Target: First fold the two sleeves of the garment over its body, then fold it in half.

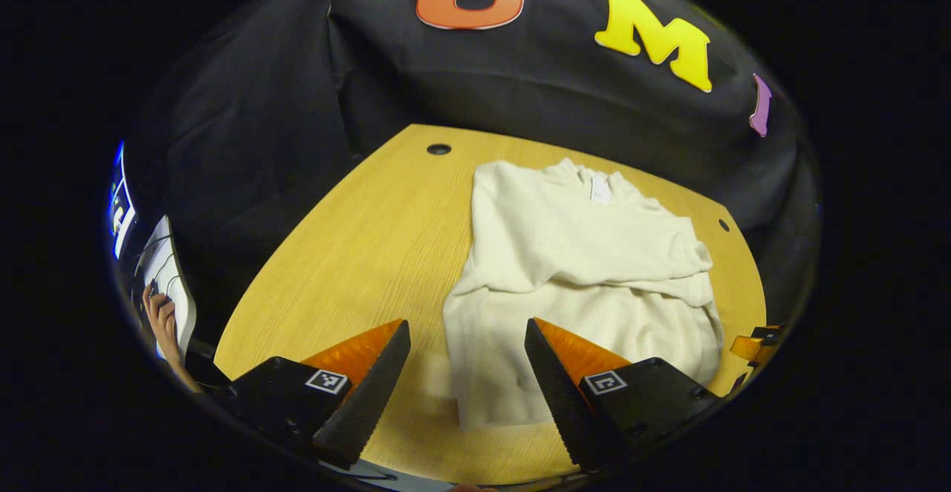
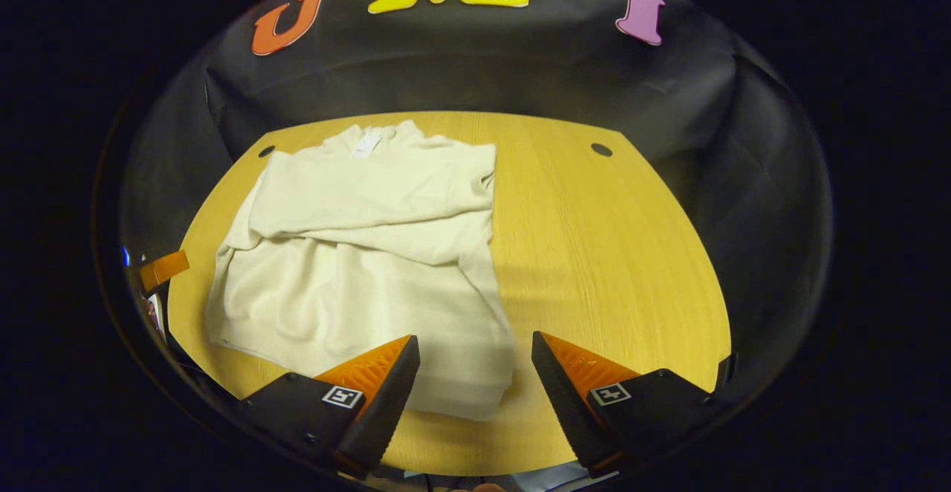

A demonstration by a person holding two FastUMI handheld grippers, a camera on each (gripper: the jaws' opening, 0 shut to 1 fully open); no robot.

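Left gripper (image 1: 466, 337) hovers above the table (image 1: 349, 254), jaws wide, holding nothing; the garment (image 1: 579, 269) lies ahead, sleeves folded over its body, hem corner between the fingers; right gripper (image 2: 475, 351) likewise wide and empty, garment (image 2: 371, 254) ahead to its left.

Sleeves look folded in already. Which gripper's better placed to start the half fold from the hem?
Roughly even, probably both. Left gripper brackets one hem corner of the sweater; right gripper is open over the opposite hem corner. Neither is gripping cloth.
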